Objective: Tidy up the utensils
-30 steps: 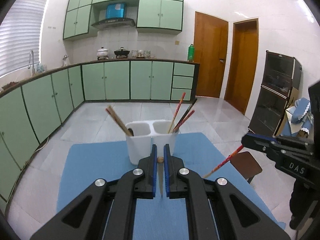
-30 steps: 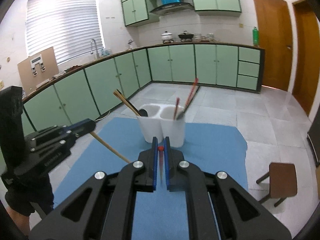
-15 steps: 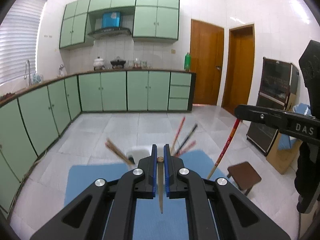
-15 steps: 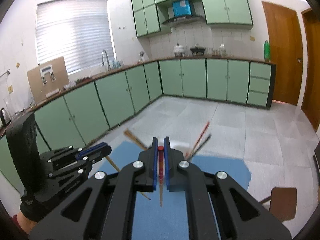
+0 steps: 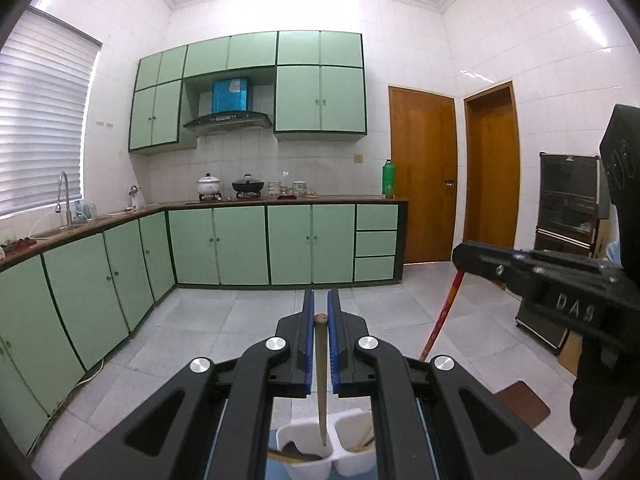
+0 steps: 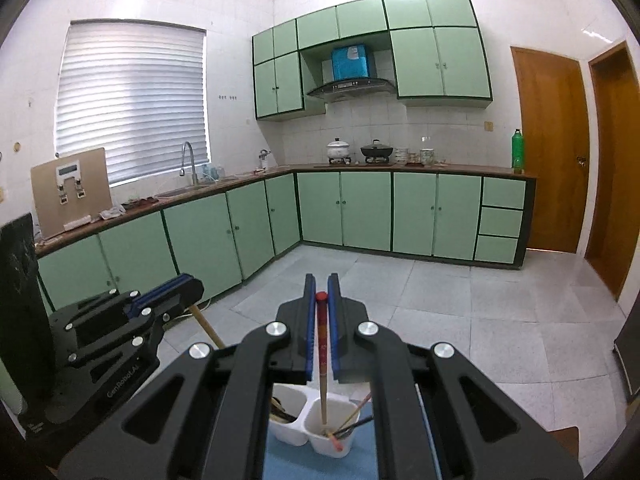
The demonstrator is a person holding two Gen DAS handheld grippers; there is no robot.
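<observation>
Two chopsticks hang point-down over a white two-compartment plastic holder (image 6: 316, 434) on a blue mat (image 6: 362, 462): a plain brown wooden chopstick (image 5: 321, 380) clamped in the left gripper (image 5: 319, 320), tip above the left compartment, and a red-topped chopstick (image 6: 322, 360) clamped in the right gripper (image 6: 321, 294), tip inside the right compartment among other chopsticks; both grippers are level, pointing toward the green cabinets

A white two-compartment holder (image 6: 316, 428) stands on the blue mat (image 6: 360, 458).

Both compartments of the white holder (image 6: 312, 432) are crowded with leaning chopsticks (image 6: 352, 420), narrowing entry from above.
</observation>
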